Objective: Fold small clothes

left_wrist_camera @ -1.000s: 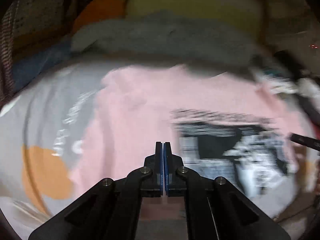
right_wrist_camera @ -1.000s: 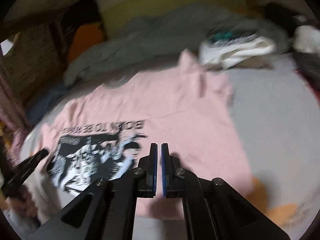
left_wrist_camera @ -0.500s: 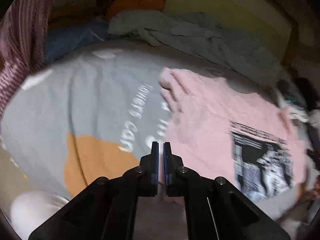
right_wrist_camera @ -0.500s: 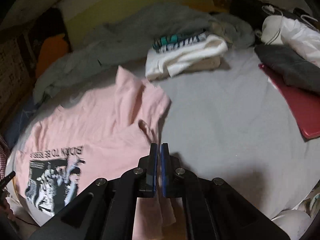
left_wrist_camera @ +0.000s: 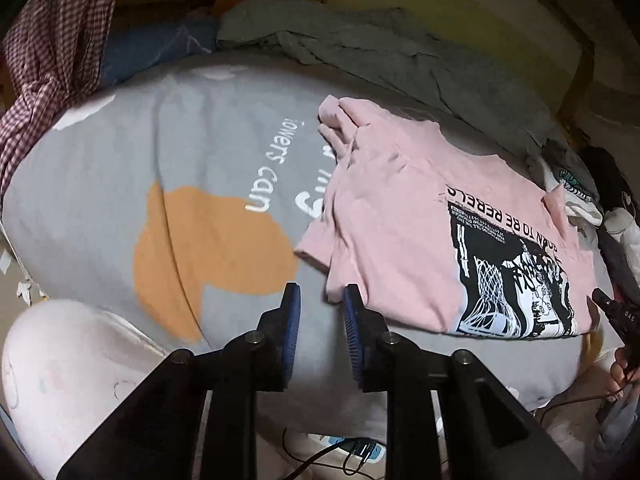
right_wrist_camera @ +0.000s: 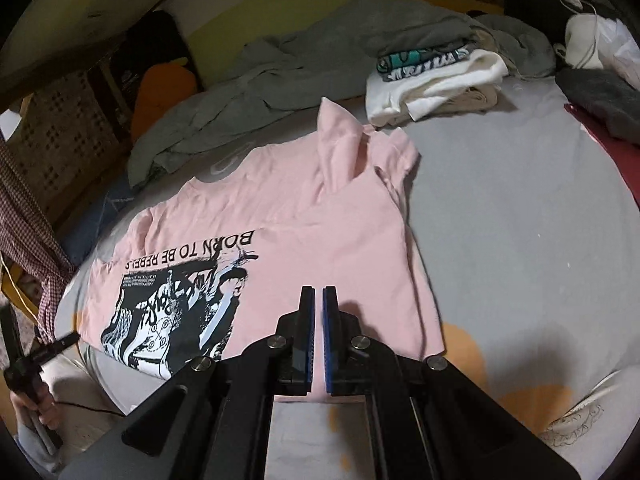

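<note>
A pink T-shirt [left_wrist_camera: 400, 216] with a black and white print lies spread on the grey bed cover [left_wrist_camera: 120, 152], both sleeves folded in over the body. My left gripper [left_wrist_camera: 319, 300] is open and empty, just off the shirt's near left hem corner. In the right wrist view the pink T-shirt [right_wrist_camera: 320, 216] lies print up. My right gripper [right_wrist_camera: 318, 300] is shut, hovering over the shirt's lower right part, with no cloth visible between its fingers.
A crumpled grey garment [right_wrist_camera: 280, 68] lies along the back. A stack of folded clothes [right_wrist_camera: 436, 76] sits behind the shirt at right. Dark clothes and a red item [right_wrist_camera: 600, 136] lie at far right. A checked cloth [left_wrist_camera: 44, 52] hangs at left.
My left gripper has opened and pulled back to the shirt's left hem corner. My right gripper has moved back over the shirt's lower right. The shirt now lies flat.
</note>
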Demonstrator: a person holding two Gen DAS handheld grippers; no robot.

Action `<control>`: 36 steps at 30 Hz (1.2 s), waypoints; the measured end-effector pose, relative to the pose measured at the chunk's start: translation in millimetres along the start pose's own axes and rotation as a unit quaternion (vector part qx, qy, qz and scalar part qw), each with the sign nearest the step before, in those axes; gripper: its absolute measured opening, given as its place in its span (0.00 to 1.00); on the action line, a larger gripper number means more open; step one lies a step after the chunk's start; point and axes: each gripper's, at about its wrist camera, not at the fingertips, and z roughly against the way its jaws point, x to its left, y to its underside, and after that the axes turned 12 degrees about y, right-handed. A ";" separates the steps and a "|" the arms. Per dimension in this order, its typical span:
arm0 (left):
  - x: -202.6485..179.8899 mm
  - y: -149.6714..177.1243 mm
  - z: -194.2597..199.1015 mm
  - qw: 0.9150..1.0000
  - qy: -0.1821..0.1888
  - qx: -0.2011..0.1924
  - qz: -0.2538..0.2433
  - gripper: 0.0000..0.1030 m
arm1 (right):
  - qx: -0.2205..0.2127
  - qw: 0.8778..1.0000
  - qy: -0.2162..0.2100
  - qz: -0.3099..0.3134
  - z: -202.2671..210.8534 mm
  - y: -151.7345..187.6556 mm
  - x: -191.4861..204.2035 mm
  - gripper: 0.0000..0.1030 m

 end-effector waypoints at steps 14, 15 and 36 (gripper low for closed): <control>1.4 -8.0 -2.1 0.999 0.003 -0.037 0.015 0.04 | 0.019 0.999 0.043 0.027 -13.0 2.5 3.0 0.01; 1.6 -9.3 1.9 0.999 0.002 -0.042 0.016 0.05 | 0.029 0.995 0.080 0.042 -19.7 3.7 3.9 0.00; -34.3 -18.7 19.5 0.988 -0.100 -0.101 -0.064 0.24 | -0.023 0.998 0.020 -0.049 3.3 -5.6 -26.5 0.00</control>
